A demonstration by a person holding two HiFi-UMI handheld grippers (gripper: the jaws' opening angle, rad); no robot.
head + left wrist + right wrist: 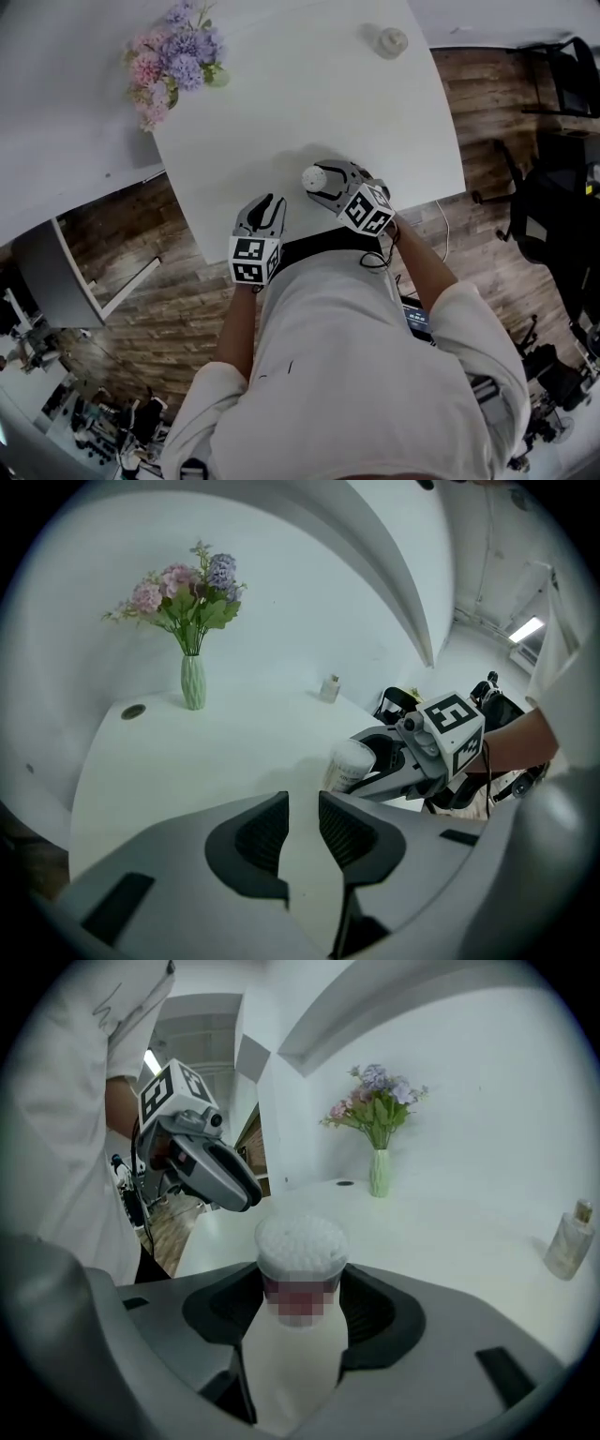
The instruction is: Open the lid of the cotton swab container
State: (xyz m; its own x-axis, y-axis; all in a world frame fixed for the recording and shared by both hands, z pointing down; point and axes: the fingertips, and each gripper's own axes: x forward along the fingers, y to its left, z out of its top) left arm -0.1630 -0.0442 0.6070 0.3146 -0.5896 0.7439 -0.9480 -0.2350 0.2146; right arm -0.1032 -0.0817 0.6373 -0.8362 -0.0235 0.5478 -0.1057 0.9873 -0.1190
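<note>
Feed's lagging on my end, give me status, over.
Left tongs empty, slightly apart. Right tongs clamped on cotton swab container. Lid on or off: cannot tell. Nothing between the tongs.

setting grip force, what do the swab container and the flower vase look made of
Cotton swab container: likely thin clear plastic; the white swab tips show through its upper part.
Vase: pale green, ribbed, soft sheen; looks like glazed ceramic, though plastic cannot be ruled out.

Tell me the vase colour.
Pale green vase; it shows best in the left gripper view.
</note>
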